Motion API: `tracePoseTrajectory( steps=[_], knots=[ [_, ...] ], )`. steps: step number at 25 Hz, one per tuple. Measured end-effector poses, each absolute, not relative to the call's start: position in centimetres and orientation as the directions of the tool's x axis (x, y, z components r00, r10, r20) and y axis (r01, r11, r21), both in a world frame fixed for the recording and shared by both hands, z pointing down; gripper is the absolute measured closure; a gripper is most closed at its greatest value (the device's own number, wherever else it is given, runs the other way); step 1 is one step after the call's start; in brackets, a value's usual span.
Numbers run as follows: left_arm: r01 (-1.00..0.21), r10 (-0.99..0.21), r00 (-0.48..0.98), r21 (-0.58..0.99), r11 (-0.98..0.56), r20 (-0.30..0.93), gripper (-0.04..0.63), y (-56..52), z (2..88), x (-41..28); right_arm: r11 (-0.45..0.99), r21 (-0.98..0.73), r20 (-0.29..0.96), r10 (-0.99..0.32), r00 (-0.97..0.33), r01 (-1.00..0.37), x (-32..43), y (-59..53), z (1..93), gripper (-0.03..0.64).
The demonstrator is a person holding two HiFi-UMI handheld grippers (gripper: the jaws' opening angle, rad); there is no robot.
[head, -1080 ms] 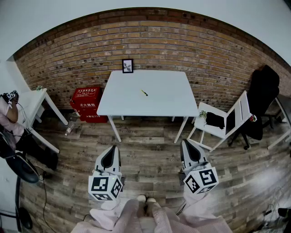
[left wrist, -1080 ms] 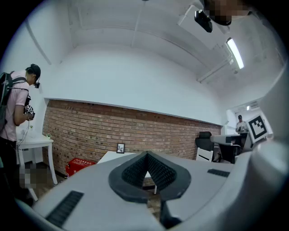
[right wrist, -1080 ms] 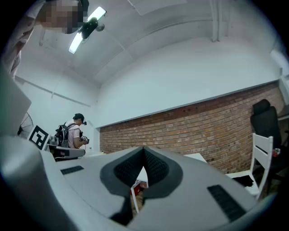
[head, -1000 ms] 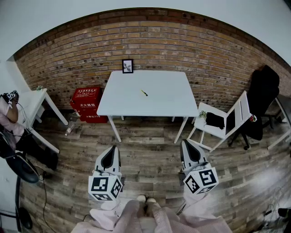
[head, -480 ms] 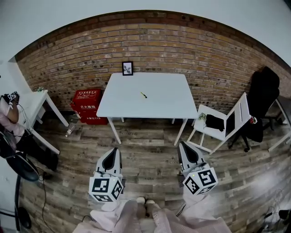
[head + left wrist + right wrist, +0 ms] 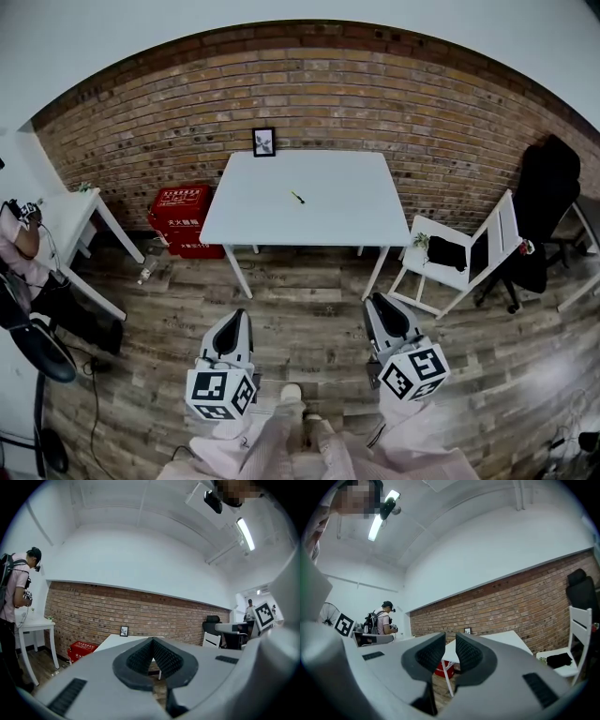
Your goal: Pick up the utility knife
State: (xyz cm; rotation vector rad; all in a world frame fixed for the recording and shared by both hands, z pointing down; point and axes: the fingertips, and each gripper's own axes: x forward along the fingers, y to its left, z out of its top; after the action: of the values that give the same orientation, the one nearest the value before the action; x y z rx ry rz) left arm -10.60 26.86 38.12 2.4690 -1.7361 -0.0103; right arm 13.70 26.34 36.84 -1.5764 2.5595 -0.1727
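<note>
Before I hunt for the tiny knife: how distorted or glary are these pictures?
Head view: fisheye bows the brick wall; utility knife small but distinct on the white table. Left gripper view: ceiling light glares upper right. Right gripper view: same, upper left.

White bench (image 6: pixel 328 217) against a brick wall (image 6: pixel 422 103), utility knife (image 6: pixel 297 198) lying near its middle, picture frame (image 6: pixel 264 142) upright at its far edge, red crate (image 6: pixel 182 204) on wooden floor (image 6: pixel 305 314) at left, white chair (image 6: pixel 495 232) at right

A white table (image 6: pixel 342 211) stands before a brick wall (image 6: pixel 375 103) on wood-plank floor (image 6: pixel 309 309), red crates (image 6: pixel 183 220) beside it.
</note>
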Motion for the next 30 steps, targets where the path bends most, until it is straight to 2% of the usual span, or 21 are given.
tracePoseTrajectory(
  steps=[16,30],
  knots=[
    [-0.942,-0.943,0.323,0.126,-0.313,0.078,0.601,18.1,39.5,-13.8,0.425,-0.187,-0.033,-0.904,-0.426,-0.886,12.4,17.5,38.3,0.480],
    [-0.929,-0.928,0.359,0.138,-0.344,0.103,0.601,6.2,40.3,-15.2,0.393,-0.220,0.007,-0.915,-0.404,-0.893,10.7,6.3,39.5,0.466]
  ],
)
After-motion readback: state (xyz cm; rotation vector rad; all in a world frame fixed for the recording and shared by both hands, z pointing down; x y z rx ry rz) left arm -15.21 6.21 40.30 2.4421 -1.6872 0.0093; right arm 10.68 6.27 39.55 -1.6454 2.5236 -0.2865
